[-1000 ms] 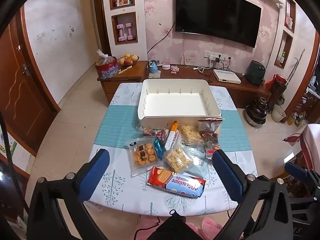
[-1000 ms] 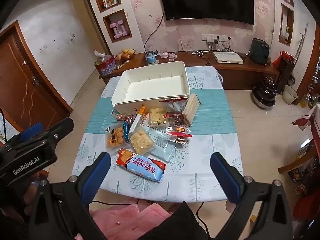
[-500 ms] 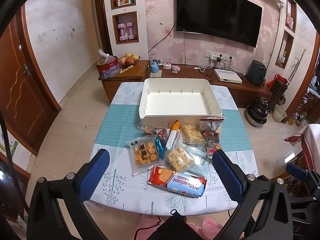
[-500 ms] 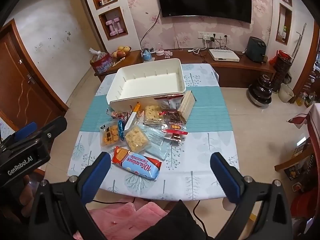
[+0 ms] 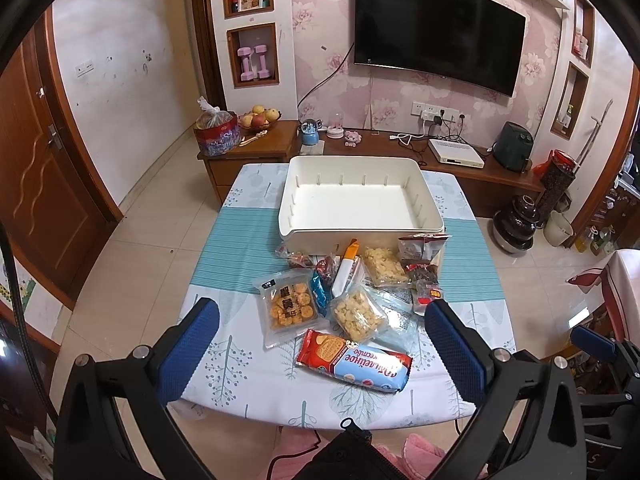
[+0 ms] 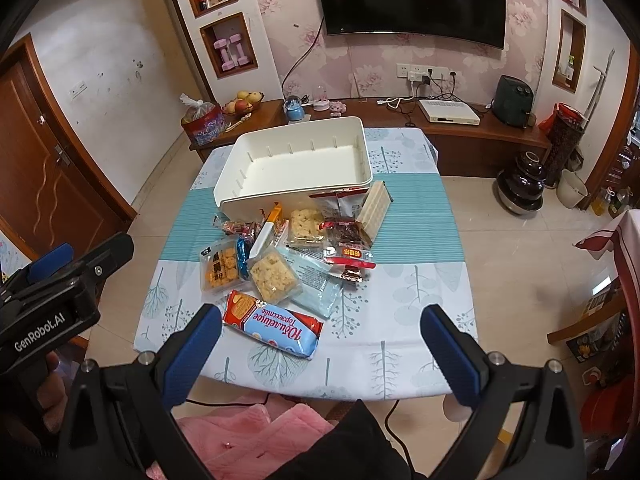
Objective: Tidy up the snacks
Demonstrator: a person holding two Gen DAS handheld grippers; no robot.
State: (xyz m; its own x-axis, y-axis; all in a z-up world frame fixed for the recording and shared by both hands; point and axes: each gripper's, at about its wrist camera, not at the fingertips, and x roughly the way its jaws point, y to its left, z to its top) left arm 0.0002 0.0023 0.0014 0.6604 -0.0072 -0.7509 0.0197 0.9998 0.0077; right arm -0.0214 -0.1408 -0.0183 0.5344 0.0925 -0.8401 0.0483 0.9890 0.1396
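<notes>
An empty white bin [image 5: 360,204] [image 6: 296,168] stands at the far half of the table. In front of it lies a pile of snacks: a red and blue biscuit roll [image 5: 354,356] [image 6: 272,328] nearest me, a clear pack of round crackers [image 5: 288,306] [image 6: 220,266], two clear packs of pale puffed squares [image 5: 358,312] [image 6: 274,276], small red sachets [image 6: 348,256] and a wafer pack [image 6: 374,208] leaning on the bin. My left gripper [image 5: 320,332] and right gripper [image 6: 320,340] hover open above the table's near edge, both empty.
The table [image 5: 224,344] wears a leaf-print cloth with a teal band. Behind it a low wooden cabinet [image 5: 460,156] carries a fruit bowl, a red bag, a router and cables. A brown door [image 5: 36,184] is left, a black urn [image 5: 518,224] on the floor right.
Both grippers have drawn back and risen slightly, so the table looks a bit farther. No snack has moved; both stay open.
</notes>
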